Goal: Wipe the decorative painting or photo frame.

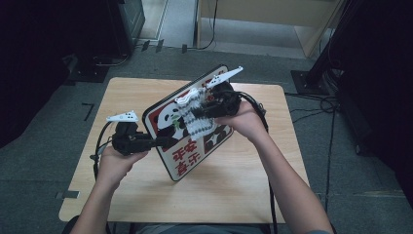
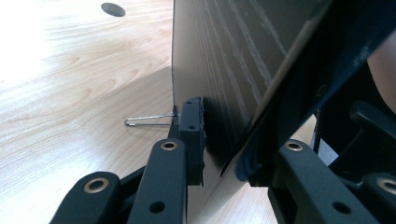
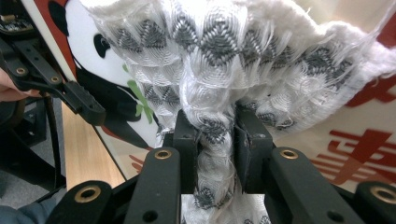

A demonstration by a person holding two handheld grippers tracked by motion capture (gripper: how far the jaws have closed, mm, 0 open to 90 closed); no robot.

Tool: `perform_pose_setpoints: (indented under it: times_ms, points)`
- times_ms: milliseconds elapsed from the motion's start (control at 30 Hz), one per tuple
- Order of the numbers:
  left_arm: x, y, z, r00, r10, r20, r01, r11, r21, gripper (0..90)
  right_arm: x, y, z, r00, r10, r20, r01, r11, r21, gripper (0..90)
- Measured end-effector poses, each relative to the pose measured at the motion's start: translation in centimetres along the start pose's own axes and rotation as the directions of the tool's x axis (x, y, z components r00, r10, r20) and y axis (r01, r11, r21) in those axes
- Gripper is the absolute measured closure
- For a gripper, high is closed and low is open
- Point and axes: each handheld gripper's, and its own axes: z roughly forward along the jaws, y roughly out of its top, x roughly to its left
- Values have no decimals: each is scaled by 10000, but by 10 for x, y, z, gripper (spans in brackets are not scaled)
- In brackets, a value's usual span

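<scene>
A board (image 1: 187, 156) printed with pandas and red characters is held tilted above the table. My left gripper (image 1: 163, 141) is shut on its lower left edge; in the left gripper view the jaws (image 2: 229, 158) clamp the board's dark back (image 2: 224, 60). A thin wire loop (image 2: 147, 120) sticks out beside the left pad. My right gripper (image 1: 202, 109) is shut on a white and grey woven cloth (image 1: 197, 119) that lies against the board's face. The right gripper view has its jaws (image 3: 215, 135) pinching the bunched cloth (image 3: 219, 46) before the board (image 3: 369, 140), with the left gripper (image 3: 79, 100) at the board's edge.
A light wooden table (image 1: 234, 185) stands under the board, with a small round hole (image 2: 113, 9) in its top. Cables (image 1: 311, 105) trail on the grey floor to the right. A dark cabinet (image 1: 117, 24) stands at the back left.
</scene>
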Motion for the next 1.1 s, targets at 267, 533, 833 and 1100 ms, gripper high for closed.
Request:
perform_pose_setpoints:
  times_ms: [267, 533, 833, 1100]
  points:
    - [0, 0, 0, 10000, 6, 25, -6, 10000, 16, 740, -1, -11, 6, 9999, 128, -81, -127, 9999, 66, 742]
    - [1, 0, 0, 10000, -18, 54, 18, 10000, 14, 738, -3, -21, 10, 9996, 247, -149, -247, 9997, 25, 742]
    - [0, 0, 0, 10000, -13, 56, 13, 10000, 19, 737, -4, -33, 16, 9993, 326, -171, -325, 9995, 39, 739]
    - [0, 0, 0, 10000, 25, 65, -25, 10000, 39, 737, -5, -44, 21, 9995, 260, -190, -260, 9997, 50, 736]
